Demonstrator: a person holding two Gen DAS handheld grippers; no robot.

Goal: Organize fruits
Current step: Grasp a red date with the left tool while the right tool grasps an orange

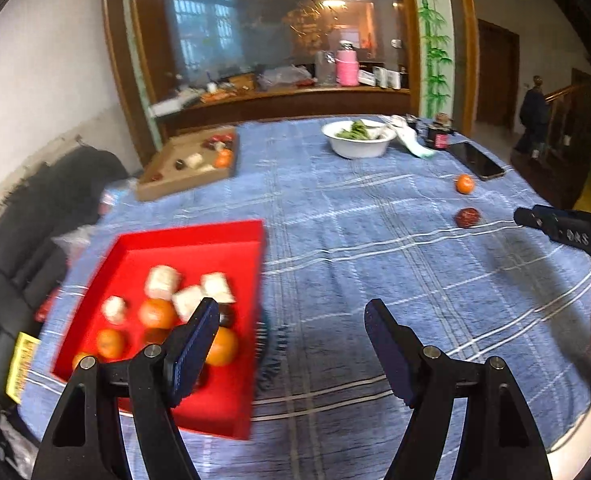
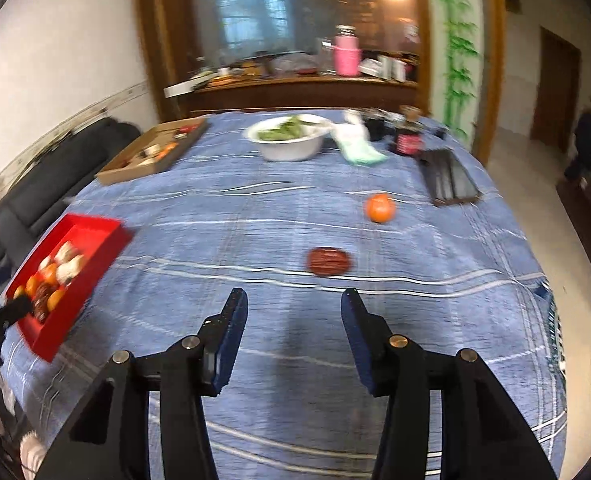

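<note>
the red tray (image 1: 231, 232) already held the gathered oranges and wrapped sweets. a loose orange (image 2: 380, 207) and a dark red fruit (image 2: 329, 262) lay apart on the blue tablecloth (image 2: 255, 220), ahead of the right gripper (image 2: 294, 336), whose jaws stood apart and empty, seemingly lined up to collect them. the left gripper (image 1: 291, 344) hung spread and empty beside the tray.

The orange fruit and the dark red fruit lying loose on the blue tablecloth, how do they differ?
The orange fruit is round and bright; the dark red fruit is flatter, oval and wrinkled-looking. The orange fruit lies farther back, beside the phone; the dark red fruit lies closer to the right gripper. Both lie outside the red tray.
</note>
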